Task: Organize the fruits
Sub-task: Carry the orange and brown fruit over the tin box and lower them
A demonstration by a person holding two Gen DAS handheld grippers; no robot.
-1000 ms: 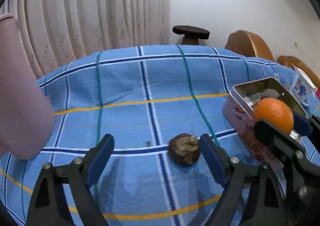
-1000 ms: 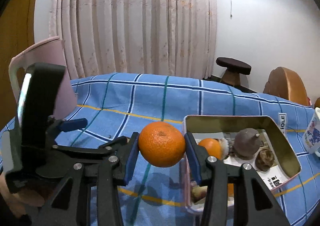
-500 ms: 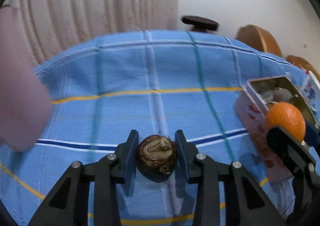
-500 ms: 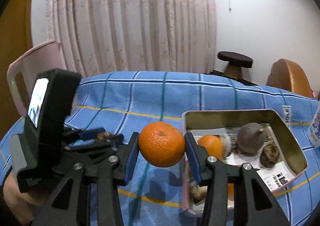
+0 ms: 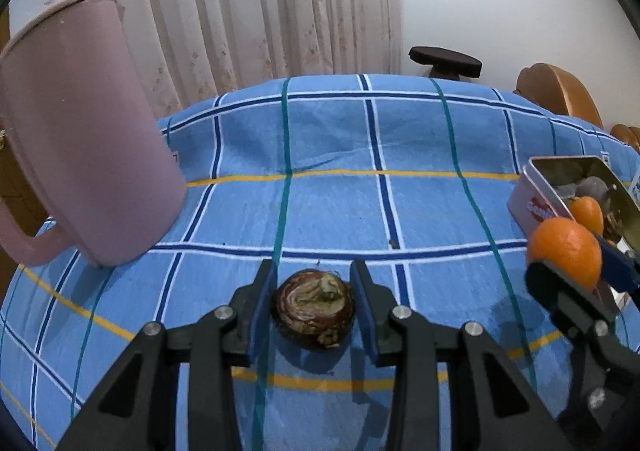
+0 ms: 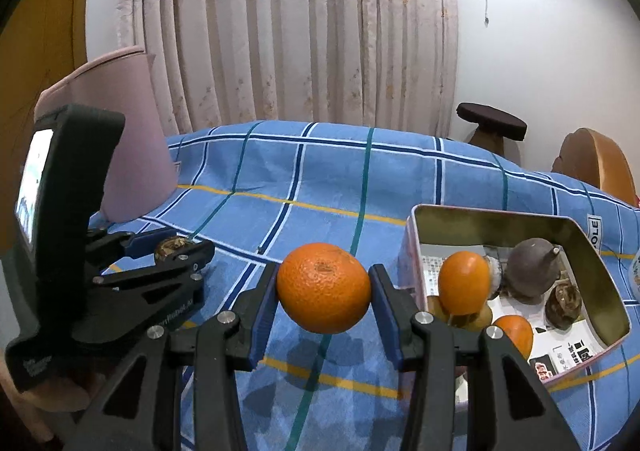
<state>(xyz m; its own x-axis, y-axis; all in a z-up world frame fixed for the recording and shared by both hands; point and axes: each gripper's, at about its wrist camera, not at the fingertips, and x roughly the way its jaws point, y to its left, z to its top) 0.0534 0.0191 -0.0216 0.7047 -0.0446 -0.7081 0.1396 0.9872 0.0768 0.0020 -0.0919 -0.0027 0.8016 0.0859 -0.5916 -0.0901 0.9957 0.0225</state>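
Observation:
My left gripper [image 5: 314, 307] is shut on a dark brown, round mangosteen-like fruit [image 5: 313, 308] just above the blue checked tablecloth [image 5: 340, 195]. In the right wrist view that gripper [image 6: 176, 247] shows at the left with the brown fruit [image 6: 170, 246] between its pads. My right gripper [image 6: 324, 289] is shut on an orange [image 6: 324, 287], held above the cloth just left of an open pink tin [image 6: 520, 221]. The tin holds two more oranges, a grey-brown fruit [image 6: 530, 271] and a brown one [image 6: 564, 301]. From the left wrist view, the held orange [image 5: 566, 257] and tin [image 5: 538, 187] sit at the right edge.
A tall pink jug [image 5: 76, 131] with a handle stands on the cloth at the left, close to my left gripper. Curtains hang behind the table. A dark round stool [image 6: 492, 123] and a brown chair back [image 6: 596, 159] stand beyond the far right edge.
My left gripper closed on the brown fruit, then swung with it so the pink jug looms larger at the left. The right gripper, still holding the orange, came a little closer to the tin.

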